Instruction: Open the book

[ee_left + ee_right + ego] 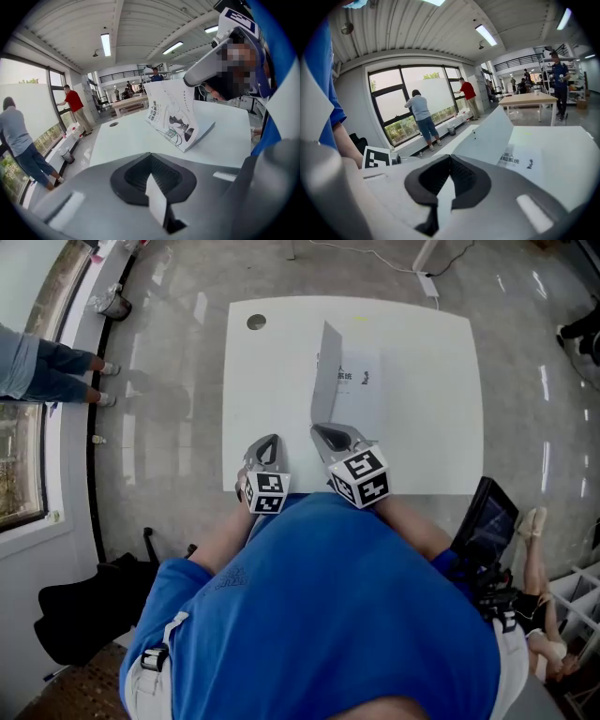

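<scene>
Roughly halfway, the thin white paperback book (354,381) lies mid-way across the white worktop (431,427), its front cover (325,371) pinched upright by the right gripper (330,435), the left gripper (265,448) closed on nothing nearby, and folding it flat leftward likely remains.

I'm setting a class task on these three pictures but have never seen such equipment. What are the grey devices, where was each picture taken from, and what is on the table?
No robot: a person holds a hand tool, a gripper with two pinching fingers, in each hand. One picture comes from a camera on the person's head, looking down; the other two from cameras riding on each gripper. On the white table lies a thin book. The right gripper is shut on its front cover, which stands raised off the pages. The left gripper is shut and empty, over the table's near edge. The marker cubes are parts of the grippers.
</scene>
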Demonstrator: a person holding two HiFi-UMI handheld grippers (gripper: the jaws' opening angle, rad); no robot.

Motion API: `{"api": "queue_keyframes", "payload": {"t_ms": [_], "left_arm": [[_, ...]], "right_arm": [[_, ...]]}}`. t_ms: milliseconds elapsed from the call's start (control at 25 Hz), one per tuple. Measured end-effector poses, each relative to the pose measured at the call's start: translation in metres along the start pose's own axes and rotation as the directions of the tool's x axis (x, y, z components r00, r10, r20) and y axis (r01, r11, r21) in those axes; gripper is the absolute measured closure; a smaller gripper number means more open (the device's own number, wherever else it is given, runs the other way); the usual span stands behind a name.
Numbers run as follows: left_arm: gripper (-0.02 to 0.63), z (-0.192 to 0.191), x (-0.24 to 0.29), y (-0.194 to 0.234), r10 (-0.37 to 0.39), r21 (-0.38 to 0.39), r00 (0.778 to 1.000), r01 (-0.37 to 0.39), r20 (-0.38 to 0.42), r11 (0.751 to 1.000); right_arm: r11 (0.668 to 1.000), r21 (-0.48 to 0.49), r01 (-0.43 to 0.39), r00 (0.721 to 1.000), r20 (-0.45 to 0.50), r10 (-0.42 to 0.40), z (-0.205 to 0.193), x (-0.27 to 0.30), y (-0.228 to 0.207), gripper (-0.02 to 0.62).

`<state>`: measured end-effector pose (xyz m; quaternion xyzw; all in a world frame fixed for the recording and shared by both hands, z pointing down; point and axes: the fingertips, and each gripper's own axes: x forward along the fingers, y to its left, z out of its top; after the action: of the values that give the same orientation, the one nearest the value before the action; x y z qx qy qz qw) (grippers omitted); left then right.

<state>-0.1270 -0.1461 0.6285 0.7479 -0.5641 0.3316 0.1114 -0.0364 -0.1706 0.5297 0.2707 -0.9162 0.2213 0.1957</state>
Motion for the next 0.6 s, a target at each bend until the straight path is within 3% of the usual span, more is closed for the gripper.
{"api": "queue_keyframes", "payload": {"t_ms": [240, 440, 600], "left_arm": [[0.598, -0.013, -0.044, 0.048, 0.092, -0.061, 0.996, -0.093, -0.019, 0.994], [0.599, -0.057, -0.059, 0.080, 0.152, -0.087, 0.987, -0.155, -0.047, 0.984], [0.599, -0.069, -0.061, 0.100, 0.179, -0.101, 0.981, -0.187, -0.077, 0.977]], "right_arm": [[0.990, -0.093, -0.106, 0.993, -0.052, 0.102, 0.025, 0.042, 0.055, 0.592], [0.981, -0.132, -0.145, 0.982, -0.138, 0.127, -0.007, 0.102, 0.080, 0.591], [0.977, -0.128, -0.169, 0.968, -0.208, 0.140, -0.020, 0.142, 0.083, 0.591]]}}
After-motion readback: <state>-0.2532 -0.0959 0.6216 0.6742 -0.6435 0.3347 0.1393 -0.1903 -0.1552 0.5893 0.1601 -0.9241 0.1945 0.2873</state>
